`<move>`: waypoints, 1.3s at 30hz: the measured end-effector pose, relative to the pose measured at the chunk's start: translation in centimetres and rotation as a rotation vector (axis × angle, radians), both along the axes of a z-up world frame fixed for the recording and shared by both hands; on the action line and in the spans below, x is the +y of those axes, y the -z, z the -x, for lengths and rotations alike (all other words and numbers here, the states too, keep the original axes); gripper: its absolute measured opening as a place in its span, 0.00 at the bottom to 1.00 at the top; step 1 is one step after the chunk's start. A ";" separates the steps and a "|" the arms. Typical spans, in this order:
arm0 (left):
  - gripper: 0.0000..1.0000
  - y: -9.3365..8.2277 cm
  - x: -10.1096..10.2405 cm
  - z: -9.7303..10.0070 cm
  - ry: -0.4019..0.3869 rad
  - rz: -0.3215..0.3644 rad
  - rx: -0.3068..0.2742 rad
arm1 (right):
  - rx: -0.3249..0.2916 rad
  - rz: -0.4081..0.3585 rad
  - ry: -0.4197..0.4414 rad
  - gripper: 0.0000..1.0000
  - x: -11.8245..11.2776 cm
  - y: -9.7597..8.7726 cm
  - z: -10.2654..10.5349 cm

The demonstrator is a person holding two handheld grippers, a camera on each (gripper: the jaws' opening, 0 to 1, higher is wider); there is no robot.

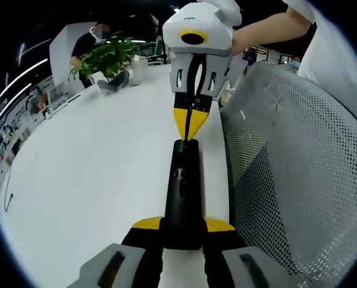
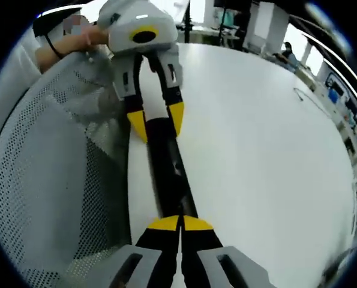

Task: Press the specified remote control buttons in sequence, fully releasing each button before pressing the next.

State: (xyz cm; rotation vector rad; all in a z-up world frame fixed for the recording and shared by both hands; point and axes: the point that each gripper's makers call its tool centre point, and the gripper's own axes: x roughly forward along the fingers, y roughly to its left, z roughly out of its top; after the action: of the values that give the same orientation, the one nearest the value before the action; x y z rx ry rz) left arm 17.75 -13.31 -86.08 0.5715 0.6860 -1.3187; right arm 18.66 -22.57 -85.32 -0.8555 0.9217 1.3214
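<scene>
Long, slim black plastic remote control (image 1: 183, 192) lay lengthwise down the lower centre of the left gripper view, near the edge of the white round surface (image 1: 94, 168) and just beside the grey mesh chair back (image 1: 298, 180) at right. Near end pinched between the yellow-tipped jaws of the left gripper (image 1: 183, 231), apparently to hold the body from sliding or tipping under a press. Far end met by the right gripper (image 1: 190, 126) at upper centre, jaws pressed together into one narrow yellow point, presumably to serve as a single fingertip for the small buttons faintly visible along the top face. Point sat at or just past the remote's far tip; contact could not be told.

Same arrangement seen reversed in the right gripper view: shut jaws of the right gripper (image 2: 180, 225) at lower centre over the remote's (image 2: 166, 162) end, left gripper (image 2: 156, 123) clamping the opposite end at upper centre. Green potted plant (image 1: 106, 57) stood well apart at upper left.
</scene>
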 end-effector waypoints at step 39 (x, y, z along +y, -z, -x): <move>0.24 0.0 0.0 0.0 -0.011 0.001 0.008 | -0.046 -0.156 0.110 0.00 0.8 -1.0 -0.3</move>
State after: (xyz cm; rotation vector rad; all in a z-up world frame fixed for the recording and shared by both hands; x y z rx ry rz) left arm 17.73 -13.31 -86.11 0.5615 0.6940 -1.3115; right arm 18.95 -21.77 -84.35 -0.7015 0.8072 1.2556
